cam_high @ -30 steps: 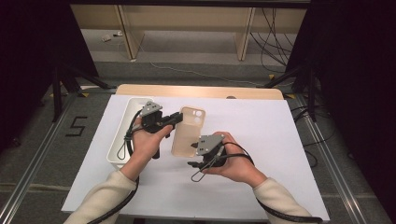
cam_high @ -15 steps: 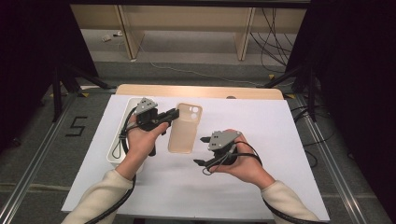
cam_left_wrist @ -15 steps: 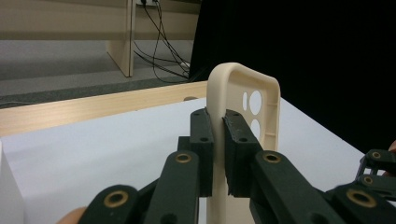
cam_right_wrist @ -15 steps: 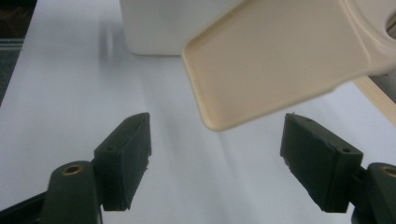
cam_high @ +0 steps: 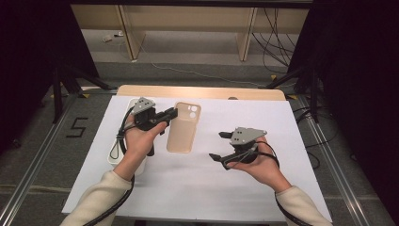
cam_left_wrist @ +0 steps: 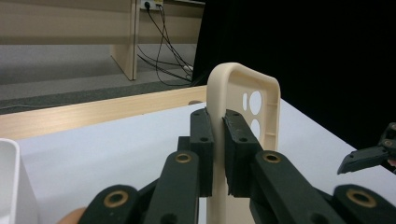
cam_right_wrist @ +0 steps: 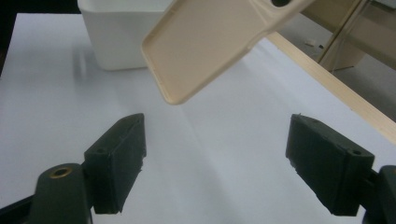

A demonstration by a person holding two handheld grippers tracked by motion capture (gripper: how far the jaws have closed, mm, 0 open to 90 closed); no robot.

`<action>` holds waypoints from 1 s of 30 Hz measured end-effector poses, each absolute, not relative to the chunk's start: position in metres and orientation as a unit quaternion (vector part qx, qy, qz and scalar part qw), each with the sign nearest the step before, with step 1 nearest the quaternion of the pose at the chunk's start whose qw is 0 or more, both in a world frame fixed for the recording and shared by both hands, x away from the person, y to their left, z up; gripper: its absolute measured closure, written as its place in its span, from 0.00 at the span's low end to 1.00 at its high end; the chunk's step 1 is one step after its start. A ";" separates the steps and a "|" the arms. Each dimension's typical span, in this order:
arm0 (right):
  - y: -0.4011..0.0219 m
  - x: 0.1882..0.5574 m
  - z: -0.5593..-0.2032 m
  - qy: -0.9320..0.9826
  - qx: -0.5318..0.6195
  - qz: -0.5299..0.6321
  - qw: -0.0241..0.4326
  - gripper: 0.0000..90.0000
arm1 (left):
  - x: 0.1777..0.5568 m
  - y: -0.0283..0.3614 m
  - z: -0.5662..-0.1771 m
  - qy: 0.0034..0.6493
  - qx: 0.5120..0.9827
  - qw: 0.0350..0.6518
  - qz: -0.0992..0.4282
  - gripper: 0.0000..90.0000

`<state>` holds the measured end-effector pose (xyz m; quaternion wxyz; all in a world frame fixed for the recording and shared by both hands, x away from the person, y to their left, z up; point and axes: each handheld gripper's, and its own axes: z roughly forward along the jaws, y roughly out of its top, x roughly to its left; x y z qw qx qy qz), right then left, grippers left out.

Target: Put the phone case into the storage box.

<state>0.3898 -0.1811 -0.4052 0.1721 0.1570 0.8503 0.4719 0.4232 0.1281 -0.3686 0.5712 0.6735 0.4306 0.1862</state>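
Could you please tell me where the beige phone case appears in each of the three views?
High view: the beige plastic phone case is centre-left, its edge clamped by the left hand-held gripper.
Left gripper view: centre, upright between the closed jaws.
Right gripper view: top centre, above the open jaws.
Shared landmark: the white rectangular tray.

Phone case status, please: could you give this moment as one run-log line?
phone case: held off the table | left gripper: shut on its edge | right gripper: jaws just opened, empty | white tray: left
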 end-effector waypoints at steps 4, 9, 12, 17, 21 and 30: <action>-0.194 0.388 -0.406 0.844 0.174 0.476 0.175 0.23 | 0.423 0.129 -0.367 0.429 0.673 0.571 0.190 0.92; -0.207 0.385 -0.407 0.835 0.193 0.484 0.178 0.23 | 0.422 0.132 -0.364 0.426 0.672 0.573 0.195 0.92; -0.213 0.383 -0.407 0.828 0.202 0.490 0.182 0.23 | 0.422 0.133 -0.363 0.427 0.670 0.574 0.197 0.92; -0.223 0.379 -0.406 0.817 0.213 0.501 0.189 0.23 | 0.421 0.135 -0.362 0.428 0.668 0.575 0.198 0.92; -0.231 0.377 -0.407 0.812 0.220 0.504 0.194 0.23 | 0.422 0.137 -0.362 0.428 0.667 0.575 0.201 0.92; -0.244 0.370 -0.411 0.804 0.237 0.507 0.200 0.23 | 0.419 0.139 -0.359 0.429 0.668 0.569 0.213 0.92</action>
